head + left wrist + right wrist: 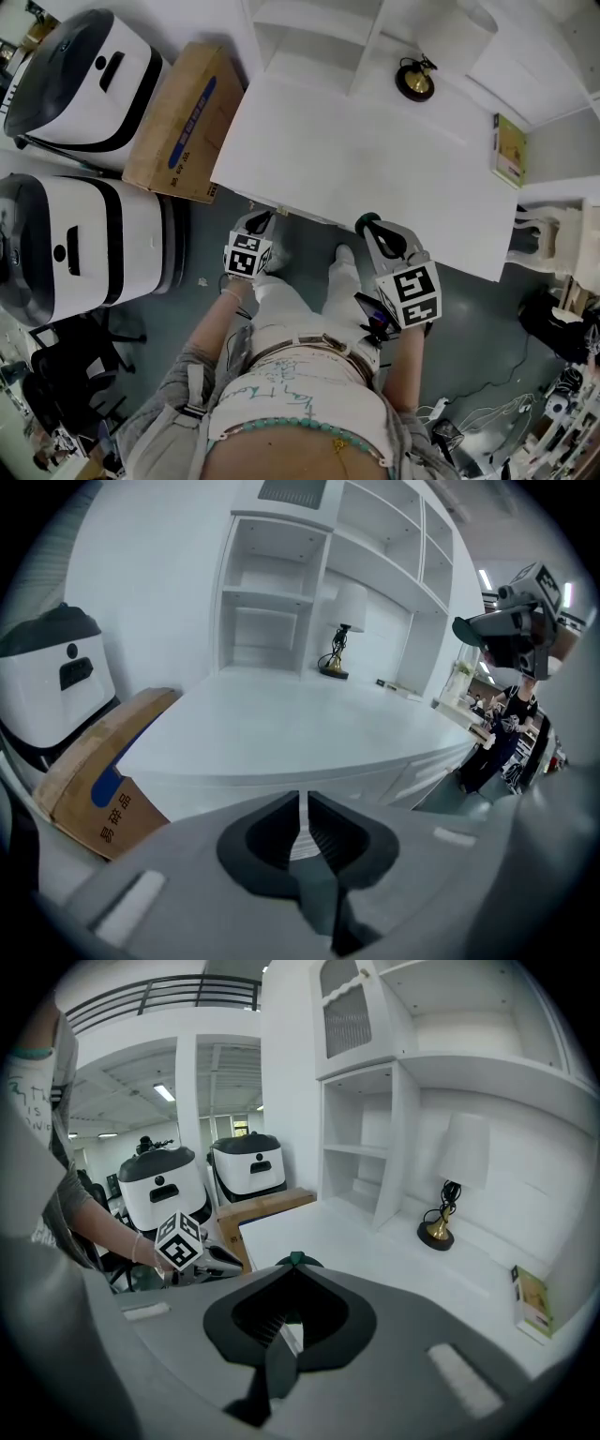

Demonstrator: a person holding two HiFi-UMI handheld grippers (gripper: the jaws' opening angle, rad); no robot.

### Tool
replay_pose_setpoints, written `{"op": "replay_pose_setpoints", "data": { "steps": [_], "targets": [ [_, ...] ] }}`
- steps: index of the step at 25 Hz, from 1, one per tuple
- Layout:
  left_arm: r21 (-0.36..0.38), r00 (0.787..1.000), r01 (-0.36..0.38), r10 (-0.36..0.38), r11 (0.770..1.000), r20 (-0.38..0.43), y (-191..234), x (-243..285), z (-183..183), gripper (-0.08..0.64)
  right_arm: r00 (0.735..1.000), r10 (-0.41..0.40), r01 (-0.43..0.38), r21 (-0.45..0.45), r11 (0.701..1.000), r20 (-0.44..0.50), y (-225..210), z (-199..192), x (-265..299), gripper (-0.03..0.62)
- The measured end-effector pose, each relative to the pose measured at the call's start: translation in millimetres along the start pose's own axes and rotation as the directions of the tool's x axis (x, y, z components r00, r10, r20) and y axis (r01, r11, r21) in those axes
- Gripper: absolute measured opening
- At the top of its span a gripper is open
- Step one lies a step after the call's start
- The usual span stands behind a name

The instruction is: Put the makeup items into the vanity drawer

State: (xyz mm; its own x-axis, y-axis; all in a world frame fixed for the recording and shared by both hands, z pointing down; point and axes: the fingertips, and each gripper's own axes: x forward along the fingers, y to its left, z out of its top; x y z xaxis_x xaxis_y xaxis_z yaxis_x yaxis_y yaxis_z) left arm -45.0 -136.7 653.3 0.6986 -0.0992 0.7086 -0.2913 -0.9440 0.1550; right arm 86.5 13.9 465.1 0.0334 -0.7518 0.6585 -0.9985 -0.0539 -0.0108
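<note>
The white vanity top [375, 159] is almost bare, and I cannot make out any makeup item on it. Both grippers hang just off its near edge. My left gripper [261, 218] points at the front of the vanity, its jaws shut with nothing between them [302, 803]. My right gripper [367, 223] sits a little further right at the same edge, also shut and empty [292, 1262]. Below the top, the left gripper view shows closed drawer fronts [412, 778].
A lamp with a brass base [414, 80] stands at the back of the top, and a flat green-yellow box [509, 150] lies at its right end. White shelves [319, 37] rise behind. A cardboard box [183, 122] and two white machines [84, 80] stand on the left, a white chair [562, 244] on the right.
</note>
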Motion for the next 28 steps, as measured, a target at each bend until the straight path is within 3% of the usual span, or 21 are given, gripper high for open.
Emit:
{"op": "replay_pose_setpoints", "data": {
  "steps": [19, 28],
  "targets": [
    [0.041, 0.989, 0.006, 0.000, 0.999, -0.147, 8.9, 47.9, -34.0, 0.084, 1.000, -0.006, 0.007, 0.035, 0.999, -0.016, -5.0, -10.4, 0.4, 0.029],
    [0.035, 0.973, 0.000, 0.008, 0.999, -0.230, 12.7, 75.6, -52.6, 0.136, 0.999, -0.020, 0.022, 0.059, 0.998, -0.036, -14.6, -20.1, -1.6, 0.029]
  ]
}}
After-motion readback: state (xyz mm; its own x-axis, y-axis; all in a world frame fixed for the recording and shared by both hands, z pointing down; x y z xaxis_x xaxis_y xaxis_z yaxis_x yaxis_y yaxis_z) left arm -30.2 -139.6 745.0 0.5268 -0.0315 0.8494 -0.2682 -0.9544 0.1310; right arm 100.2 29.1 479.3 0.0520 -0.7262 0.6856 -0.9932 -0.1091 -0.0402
